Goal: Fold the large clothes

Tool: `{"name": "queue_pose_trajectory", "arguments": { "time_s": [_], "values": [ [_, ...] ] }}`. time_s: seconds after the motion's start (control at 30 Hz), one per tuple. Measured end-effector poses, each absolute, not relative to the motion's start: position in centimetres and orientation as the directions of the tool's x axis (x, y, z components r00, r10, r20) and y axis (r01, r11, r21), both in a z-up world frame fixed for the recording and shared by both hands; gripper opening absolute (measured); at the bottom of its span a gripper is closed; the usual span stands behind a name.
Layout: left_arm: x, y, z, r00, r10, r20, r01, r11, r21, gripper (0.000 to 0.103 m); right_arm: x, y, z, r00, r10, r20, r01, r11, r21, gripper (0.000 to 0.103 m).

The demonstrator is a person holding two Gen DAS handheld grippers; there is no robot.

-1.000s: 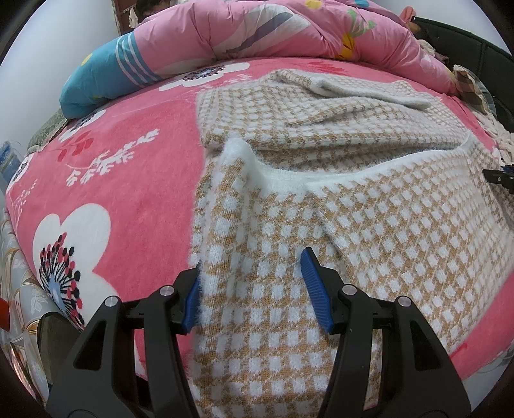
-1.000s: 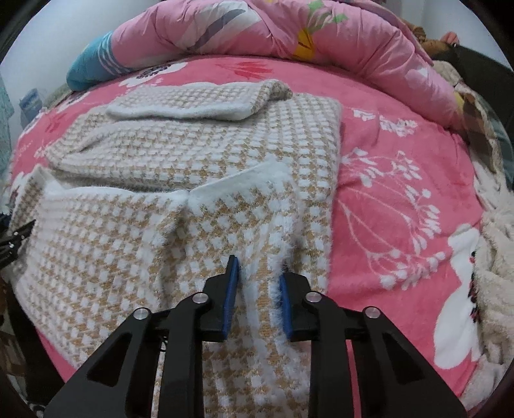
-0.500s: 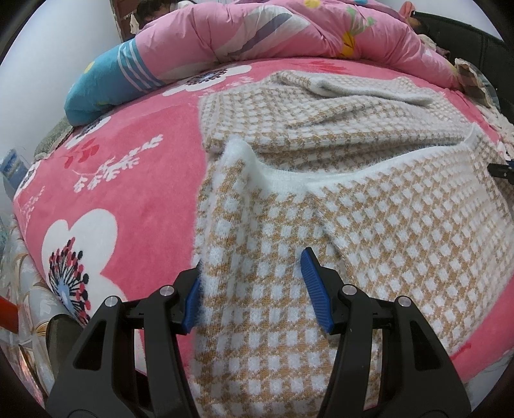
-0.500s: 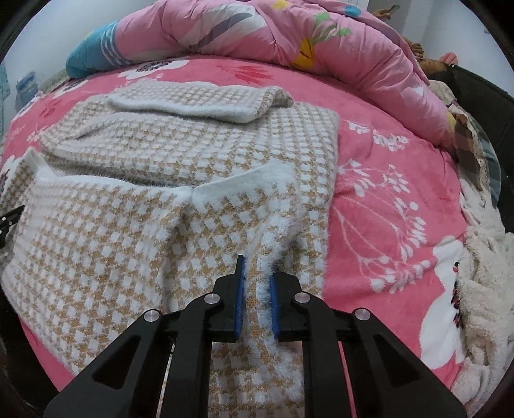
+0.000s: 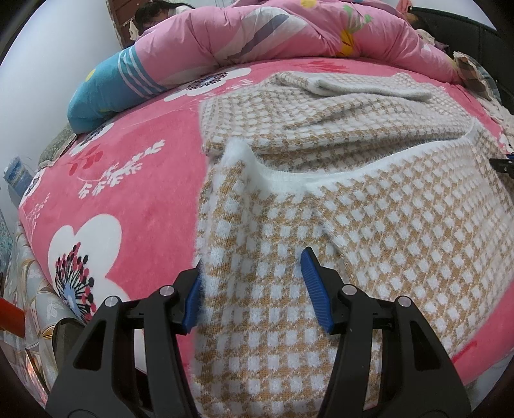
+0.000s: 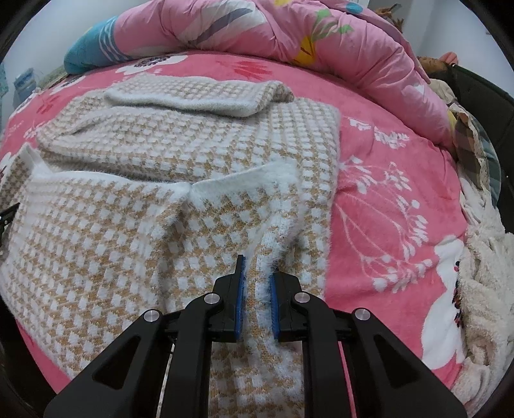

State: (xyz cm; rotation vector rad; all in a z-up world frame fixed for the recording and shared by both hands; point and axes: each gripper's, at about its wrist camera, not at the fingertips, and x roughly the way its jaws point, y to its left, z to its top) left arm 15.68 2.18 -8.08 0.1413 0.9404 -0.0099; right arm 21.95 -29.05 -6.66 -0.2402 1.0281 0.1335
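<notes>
So your right gripper (image 6: 256,283) has just been closing, and its blue pads now pinch a raised ridge of the fuzzy tan-and-white checked knit sweater (image 6: 135,231). That sweater lies partly folded on the pink floral fleece blanket (image 6: 395,199), spreading ahead of both tools. Your left gripper (image 5: 252,283) sits about half open, its blue pads (image 5: 313,283) straddling the sweater's near left edge without squeezing it. Beyond the sweater a puffy pink quilt (image 5: 257,29) is heaped up.

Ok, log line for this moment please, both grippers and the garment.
left gripper: jaws apart astride checked sweater edge | right gripper: jaws just closing, pinching sweater fold | sweater: partly folded on pink blanket
</notes>
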Motion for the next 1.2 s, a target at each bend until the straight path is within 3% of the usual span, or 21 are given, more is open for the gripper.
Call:
{"name": "queue_pose_trajectory", "arguments": {
  "time_s": [0.43, 1.2],
  "values": [
    [15.6, 2.5, -8.0, 0.587, 0.040, -0.809, 0.062, 0.994, 0.094, 0.058, 22.2, -29.1, -6.9, 0.507, -0.006, -0.862, -0.229, 0.963, -0.142, 0.013],
    [16.0, 3.9, -7.3, 0.596, 0.043, -0.801, 0.062, 0.993, 0.099, 0.055, 22.1, -28.8, -6.9, 0.506, -0.015, -0.863, -0.224, 0.963, -0.148, 0.013]
  ]
}}
